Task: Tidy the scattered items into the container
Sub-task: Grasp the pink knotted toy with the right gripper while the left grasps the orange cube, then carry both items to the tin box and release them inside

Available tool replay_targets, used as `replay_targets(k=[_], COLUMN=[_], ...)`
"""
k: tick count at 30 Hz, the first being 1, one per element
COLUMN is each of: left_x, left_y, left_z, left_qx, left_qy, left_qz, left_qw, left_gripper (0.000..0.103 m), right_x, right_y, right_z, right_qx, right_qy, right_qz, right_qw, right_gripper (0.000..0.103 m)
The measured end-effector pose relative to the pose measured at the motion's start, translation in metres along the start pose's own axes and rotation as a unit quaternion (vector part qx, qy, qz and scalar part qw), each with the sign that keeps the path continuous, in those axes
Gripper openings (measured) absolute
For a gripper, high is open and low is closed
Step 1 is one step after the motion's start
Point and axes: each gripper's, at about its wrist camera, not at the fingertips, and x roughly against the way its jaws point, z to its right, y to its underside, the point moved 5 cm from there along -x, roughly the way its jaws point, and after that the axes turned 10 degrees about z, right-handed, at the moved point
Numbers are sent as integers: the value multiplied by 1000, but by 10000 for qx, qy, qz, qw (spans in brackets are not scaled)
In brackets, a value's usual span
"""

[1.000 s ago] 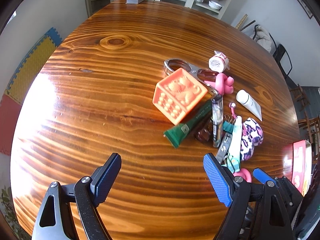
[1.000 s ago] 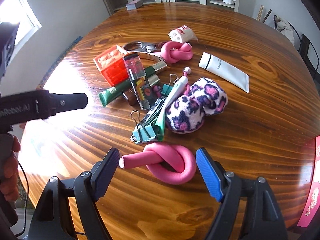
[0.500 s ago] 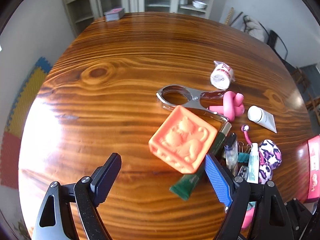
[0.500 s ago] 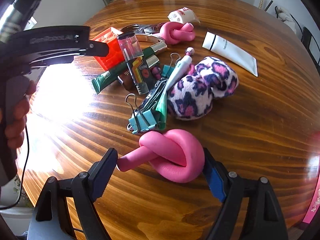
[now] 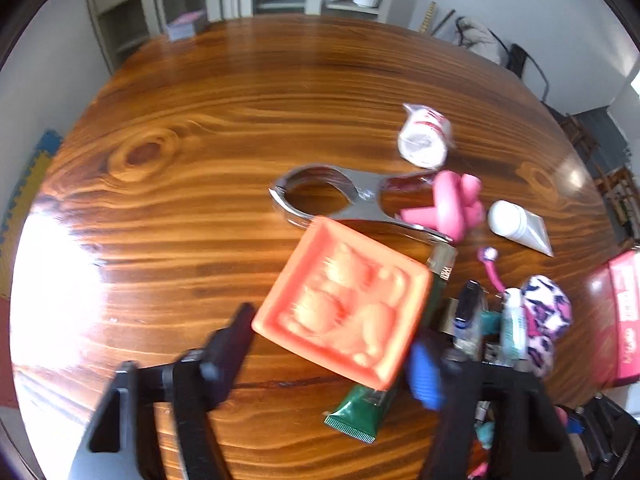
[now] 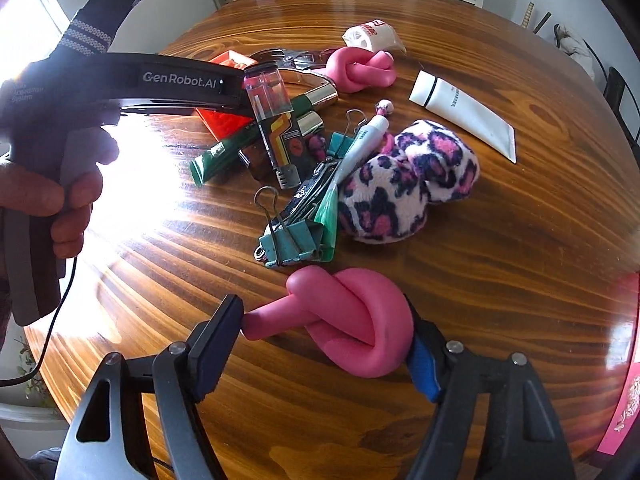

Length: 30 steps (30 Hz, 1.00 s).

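My left gripper (image 5: 332, 344) has swung in over the orange block (image 5: 344, 304), jaws closing around it, not yet clamped. My right gripper (image 6: 324, 340) is closing on the near pink knot (image 6: 340, 320), pads touching both ends. So two pickups are nearly secured. The pile crowds my left gripper's 3 o'clock; bare table (image 5: 168, 200) lies toward 10. The red container (image 5: 624, 312) waits at 3, by the table edge.

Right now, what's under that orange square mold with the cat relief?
Under the orange mold lies a green tube, its crimped end sticking out, on the wooden table. The tube's middle is hidden.
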Motion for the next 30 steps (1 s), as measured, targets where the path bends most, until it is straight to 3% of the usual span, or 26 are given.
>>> replay_targets(k=[14, 20, 28, 30], left_x=[39, 54, 52, 49], left_y=[11, 13, 26, 26], left_z=[14, 15, 16, 16], left_qx=[-32, 64, 321, 320], left_qy=[-198, -175, -453, -549], left_qz=[234, 282, 251, 208], left_qw=[9995, 9994, 9981, 9978], left_gripper=[63, 53, 55, 60], right_x=[28, 46, 65, 69], right_y=[10, 10, 12, 15], right_z=[6, 11, 33, 35], right_qx=[-100, -25, -122, -157], right_qy=[-24, -37, 28, 43], right_qz=[269, 412, 554, 592], right_qw=[9996, 9991, 9984, 9981], right_gripper=[76, 76, 76, 76])
